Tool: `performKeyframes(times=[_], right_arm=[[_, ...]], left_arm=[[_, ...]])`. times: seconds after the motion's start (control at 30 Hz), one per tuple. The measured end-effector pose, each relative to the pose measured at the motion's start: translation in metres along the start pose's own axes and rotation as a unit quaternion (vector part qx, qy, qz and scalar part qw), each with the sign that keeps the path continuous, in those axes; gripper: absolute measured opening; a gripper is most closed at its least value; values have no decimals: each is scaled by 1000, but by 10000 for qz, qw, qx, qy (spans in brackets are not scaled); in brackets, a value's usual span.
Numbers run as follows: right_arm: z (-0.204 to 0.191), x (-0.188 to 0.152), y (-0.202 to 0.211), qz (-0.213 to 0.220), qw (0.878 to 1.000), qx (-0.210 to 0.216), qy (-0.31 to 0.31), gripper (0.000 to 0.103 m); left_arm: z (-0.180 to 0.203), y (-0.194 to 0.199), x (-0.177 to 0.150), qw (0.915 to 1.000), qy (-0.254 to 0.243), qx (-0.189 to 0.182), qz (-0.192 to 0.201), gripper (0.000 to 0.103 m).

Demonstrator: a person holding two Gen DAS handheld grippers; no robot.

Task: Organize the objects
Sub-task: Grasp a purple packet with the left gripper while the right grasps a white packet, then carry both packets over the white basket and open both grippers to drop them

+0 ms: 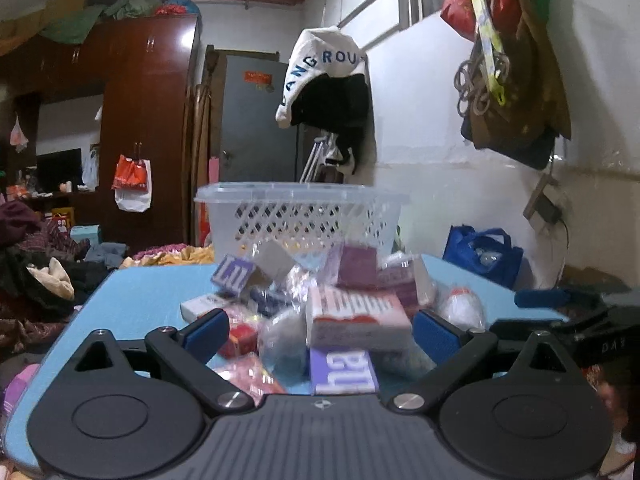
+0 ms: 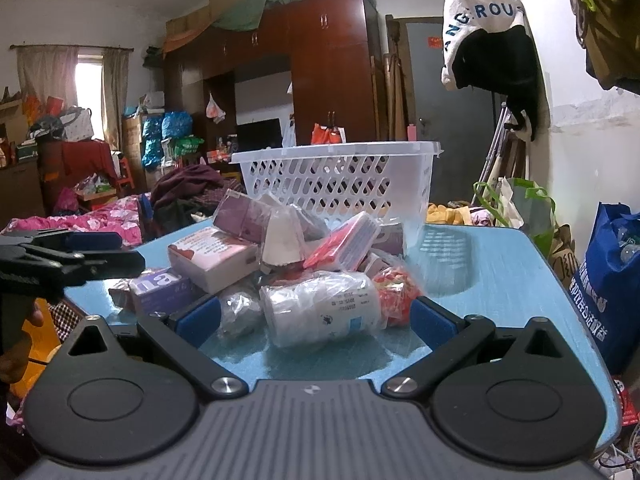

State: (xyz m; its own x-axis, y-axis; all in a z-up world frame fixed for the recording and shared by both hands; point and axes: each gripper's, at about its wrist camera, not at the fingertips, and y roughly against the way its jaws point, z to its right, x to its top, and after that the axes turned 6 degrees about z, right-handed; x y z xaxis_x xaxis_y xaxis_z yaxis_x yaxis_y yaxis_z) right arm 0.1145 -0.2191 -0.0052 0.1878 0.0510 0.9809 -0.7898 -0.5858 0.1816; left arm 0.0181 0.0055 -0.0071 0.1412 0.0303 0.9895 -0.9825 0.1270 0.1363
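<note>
Both claws are held spread wide, nothing gripped. Between the fingers of the right gripper (image 2: 314, 320), just ahead, a white bottle wrapped in plastic film (image 2: 320, 308) is seen lying on its side on the blue table (image 2: 500, 280). It is judged light and rigid, but the loose film looks slippery; a hold across the barrel, mid-length, is advised over the wrap's slack ends.

Ahead of the left gripper (image 1: 320, 334) a pink-and-white carton (image 1: 356, 316) is perched atop the pile, with a purple box (image 1: 344, 372) beneath it. Cartons are judged light and stiff, crushable if squeezed hard; the narrow sides should be taken.

Beyond the pile, one white lattice basket (image 2: 340, 184) stands on the table. One basket and one bottle are counted; the cartons, roughly half a dozen, cannot be counted exactly in the heap.
</note>
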Motion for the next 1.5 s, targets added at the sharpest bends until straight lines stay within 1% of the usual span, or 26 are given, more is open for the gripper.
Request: performKeyframes(times=[0.07, 0.17, 0.3, 0.33, 0.37, 0.4, 0.43, 0.5, 0.57, 0.63, 0.67, 0.7, 0.77, 0.87, 1.0, 1.1, 1.23, 1.4, 1.5], right_arm=[[0, 2, -1, 38, 10000, 14, -6, 102], [-5, 9, -8, 73, 9999, 7, 112, 95], [-19, 22, -28, 38, 9992, 6, 392, 84], [-21, 24, -33, 19, 9991, 15, 418, 83], [-24, 26, -39, 6, 9991, 24, 433, 79], [-26, 27, -45, -30, 9990, 29, 454, 73], [-27, 28, -50, -78, 9988, 22, 477, 70], [-29, 27, -58, -187, 9986, 46, 498, 59], [-30, 27, -64, -237, 9985, 88, 496, 53], [-29, 27, -64, -252, 9984, 72, 507, 44], [-29, 27, -64, -279, 9984, 57, 497, 35], [-28, 26, -62, -262, 9985, 67, 486, 35], [-26, 24, -57, -243, 9985, 75, 487, 35], [-26, 25, -54, -202, 9987, 77, 452, 35], [-21, 29, -51, -114, 9994, 41, 327, 35], [-19, 31, -47, -28, 9997, 26, 256, 35], [-17, 38, -40, 124, 9997, 14, 224, 35], [-18, 56, -37, 315, 9992, -3, 257, 35], [-18, 74, -43, 396, 9988, 22, 280, 35]], left_arm=[[1, -8, 9, 9999, 45, -120, -3, 100], [3, -30, 27, 9997, 30, -228, -92, 100], [8, -64, 38, 9986, -13, -322, -414, 95], [9, -70, 38, 9982, -24, -327, -494, 94], [9, -74, 37, 9980, -24, -316, -544, 92], [9, -79, 37, 9979, -26, -284, -575, 90], [8, -82, 36, 9979, -10, -254, -602, 89], [7, -85, 34, 9976, 17, -259, -649, 86], [8, -87, 32, 9973, -25, -250, -690, 83], [11, -90, 30, 9970, -109, -190, -747, 74], [10, -91, 29, 9968, -111, -216, -759, 65], [10, -92, 29, 9966, -49, -302, -771, 59], [10, -93, 28, 9959, 49, -432, -798, 53], [19, -93, 27, 9961, -145, -416, -764, 45], [18, -84, 28, 9979, -219, -243, -557, 44], [7, -75, 35, 9989, -72, -317, -335, 43], [-5, -64, 48, 9995, 48, -317, -14, 43], [-19, -63, 65, 9990, 211, -368, 168, 43], [-25, -72, 84, 9985, 297, -407, 236, 43]])
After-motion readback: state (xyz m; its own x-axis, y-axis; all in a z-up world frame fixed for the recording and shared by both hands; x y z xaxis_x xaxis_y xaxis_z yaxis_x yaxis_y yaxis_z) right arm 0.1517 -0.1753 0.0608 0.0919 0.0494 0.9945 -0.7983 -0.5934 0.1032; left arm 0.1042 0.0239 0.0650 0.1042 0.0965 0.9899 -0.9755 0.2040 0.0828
